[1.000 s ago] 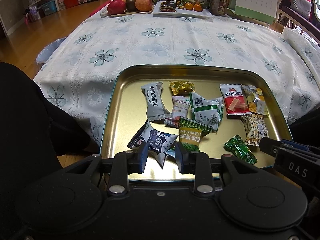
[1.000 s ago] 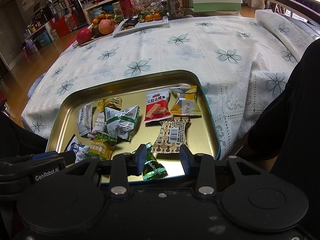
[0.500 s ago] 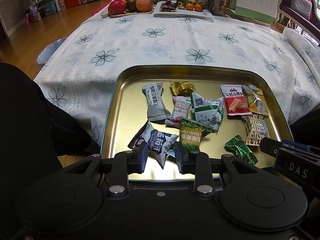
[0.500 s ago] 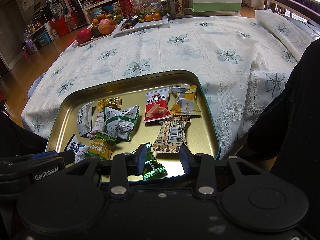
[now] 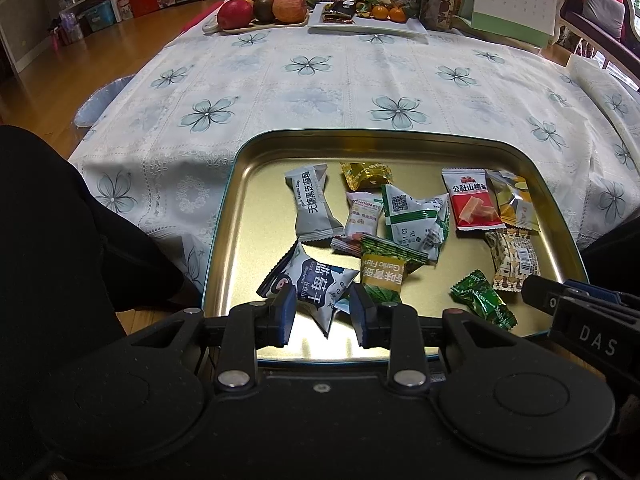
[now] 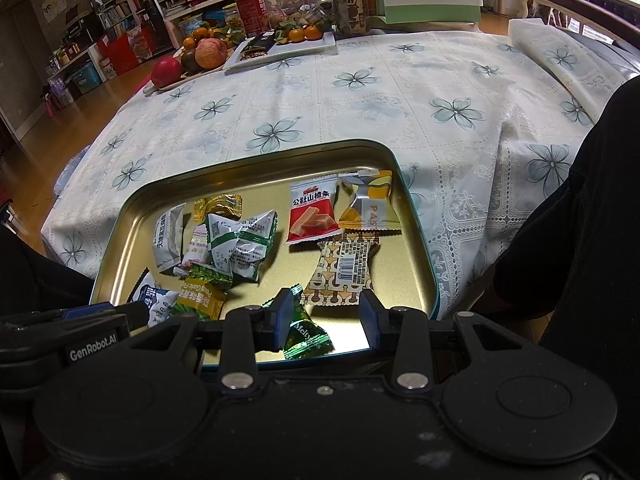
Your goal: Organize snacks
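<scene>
1. Snacks lie loose and unsorted in a glossy gold tin tray (image 5: 224, 240) on the bench; left gripper (image 5: 322, 314) fingers apart, empty, over a crinkled navy-white packet (image 5: 316, 284).
2. Right gripper (image 6: 326, 320) fingers apart beside a green foil candy (image 6: 306, 334); sorting stage unclear.

wood floor (image 5: 60, 80) at left, cluttered shelves (image 6: 112, 20) behind, upholstered chair (image 5: 600, 12) far right, floral tablecloth (image 5: 320, 92).
</scene>
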Motion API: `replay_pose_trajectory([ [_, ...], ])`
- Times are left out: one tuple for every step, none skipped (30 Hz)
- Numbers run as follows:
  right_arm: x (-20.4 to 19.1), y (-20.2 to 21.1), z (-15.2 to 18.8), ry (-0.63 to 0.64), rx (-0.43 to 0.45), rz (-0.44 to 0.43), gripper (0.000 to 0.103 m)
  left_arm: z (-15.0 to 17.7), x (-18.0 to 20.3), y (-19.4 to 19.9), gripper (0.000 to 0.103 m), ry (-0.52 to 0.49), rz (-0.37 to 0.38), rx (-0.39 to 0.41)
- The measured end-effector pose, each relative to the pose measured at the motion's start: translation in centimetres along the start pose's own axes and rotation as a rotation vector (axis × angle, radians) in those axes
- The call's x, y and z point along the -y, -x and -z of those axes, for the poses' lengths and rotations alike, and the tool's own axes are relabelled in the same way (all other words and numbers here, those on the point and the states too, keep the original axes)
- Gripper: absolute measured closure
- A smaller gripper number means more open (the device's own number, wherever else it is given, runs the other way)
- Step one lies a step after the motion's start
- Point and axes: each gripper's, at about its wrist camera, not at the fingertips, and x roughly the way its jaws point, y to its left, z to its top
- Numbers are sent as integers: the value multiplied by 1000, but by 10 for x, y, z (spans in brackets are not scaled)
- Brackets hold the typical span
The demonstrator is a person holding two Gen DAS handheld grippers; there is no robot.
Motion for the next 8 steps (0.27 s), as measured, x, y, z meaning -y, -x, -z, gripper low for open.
replay_pose_trajectory([
  [0, 0, 0, -1, 0, 0, 64, 0, 0, 0, 63, 0, 1, 0],
  [0, 0, 0, 0, 0, 0, 64, 0, 0, 0, 63, 0, 0, 0],
  [0, 0, 0, 0, 0, 0, 64, 0, 0, 0, 63, -1, -1, 1],
  [0, 0, 0, -1, 0, 0, 64, 0, 0, 0, 63, 0, -1, 2],
  [0, 0, 0, -1, 0, 0, 64, 0, 0, 0, 63, 0, -1, 5],
  [0, 0, 0, -1, 0, 0, 64, 0, -1, 1, 63, 1, -5, 10],
  [0, 0, 0, -1, 0, 0, 64, 0, -1, 1, 63, 1, -9, 15],
  [0, 0, 0, -1, 0, 0, 64, 0, -1, 1, 63, 1, -12, 17],
])
